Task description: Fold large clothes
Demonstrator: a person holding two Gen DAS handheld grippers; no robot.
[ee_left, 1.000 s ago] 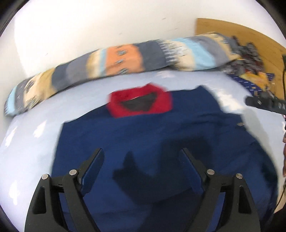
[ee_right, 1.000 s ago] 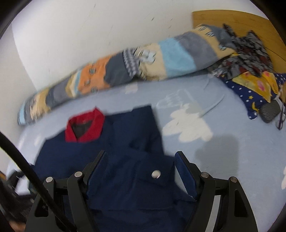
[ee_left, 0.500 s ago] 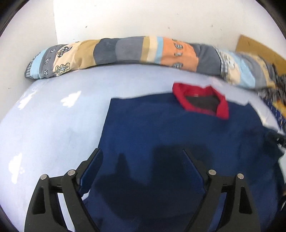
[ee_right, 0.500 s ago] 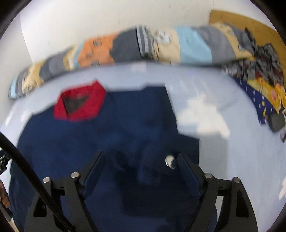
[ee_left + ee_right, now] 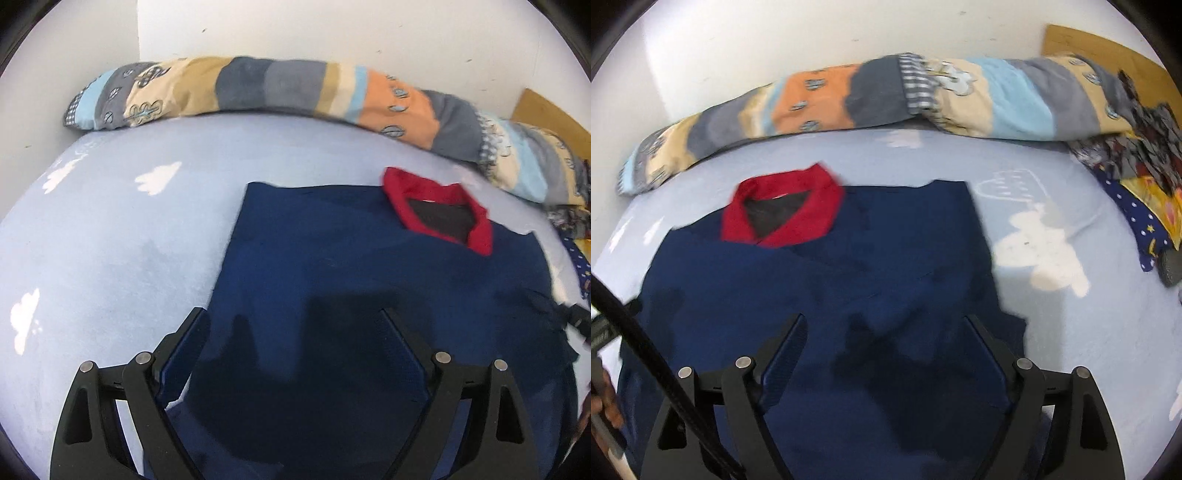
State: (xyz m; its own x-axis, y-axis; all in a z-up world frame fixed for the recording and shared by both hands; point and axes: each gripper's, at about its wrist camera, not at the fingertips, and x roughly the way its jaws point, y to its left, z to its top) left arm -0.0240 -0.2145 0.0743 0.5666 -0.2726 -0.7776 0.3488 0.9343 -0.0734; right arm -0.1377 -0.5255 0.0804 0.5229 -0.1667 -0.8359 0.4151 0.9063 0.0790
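A navy blue garment (image 5: 369,266) with a red collar (image 5: 439,218) is seen spread flat on a bed covered by a light blue sheet (image 5: 110,240) printed with white clouds. The collar lies at the garment's far end, toward a long patchwork bolster (image 5: 295,88) that is laid along the white wall (image 5: 332,29). In the right wrist view the garment (image 5: 831,288) is seen with both side portions folded inward over its middle, so that a roughly rectangular shape is formed, and the collar (image 5: 783,214) is turned open over a dark lining.

The left gripper (image 5: 295,325) is held above the garment's near left part, pointed steeply down, with its jaws spread wide and nothing clamped between them; its left finger sits over the garment's left edge. The right gripper (image 5: 886,328) is held over the near right part, likewise released, with only cloth visible below the gap. Shadows of both grippers are cast on the fabric.

At the right, a heap of patterned cloth (image 5: 1137,155) is piled beside a wooden headboard (image 5: 1108,48). A black cable (image 5: 646,354) is seen crossing the right wrist view's lower left.
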